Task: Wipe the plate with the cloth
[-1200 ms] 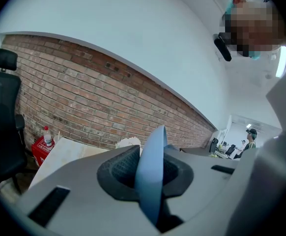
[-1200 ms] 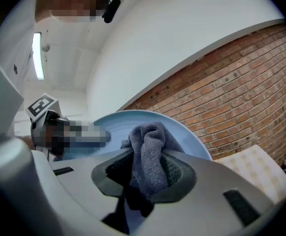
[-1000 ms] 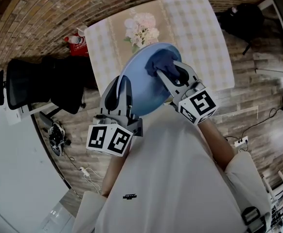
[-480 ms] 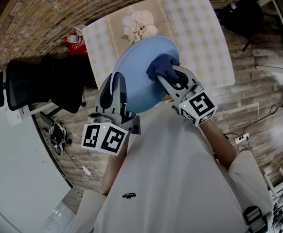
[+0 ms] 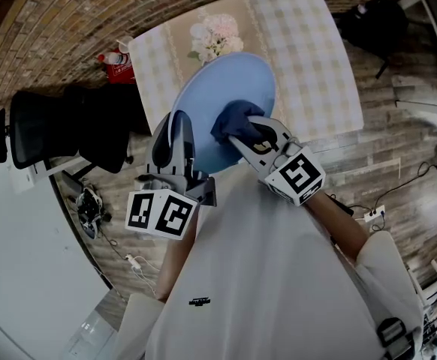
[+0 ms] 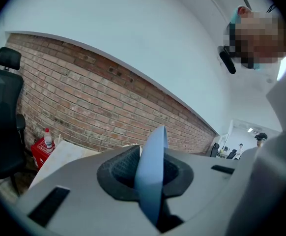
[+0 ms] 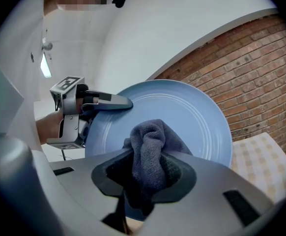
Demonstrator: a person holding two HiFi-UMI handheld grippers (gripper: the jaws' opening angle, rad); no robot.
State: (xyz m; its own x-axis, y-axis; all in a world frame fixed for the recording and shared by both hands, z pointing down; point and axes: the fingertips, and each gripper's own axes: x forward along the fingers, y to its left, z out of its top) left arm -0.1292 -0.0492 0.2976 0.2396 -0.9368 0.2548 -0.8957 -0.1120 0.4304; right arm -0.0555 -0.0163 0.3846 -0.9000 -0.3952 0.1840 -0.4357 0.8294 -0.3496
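Pinching the blue plate (image 5: 217, 96) by its rim in my left gripper (image 5: 179, 124) over the table (image 5: 316, 66), I press the cloth (image 5: 230, 118) clamped in my right gripper (image 5: 247, 132) on its face; pushing hard could lever it loose.

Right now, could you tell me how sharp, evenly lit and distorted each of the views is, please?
Head view: evenly lit and sharp, though the fisheye curves the table edges. Left gripper view: dark corners, the plate rim looks soft close to the lens, the brick wall is crisp. Right gripper view: cloth and plate are sharp with no harsh glare, and the brick wall is bowed.
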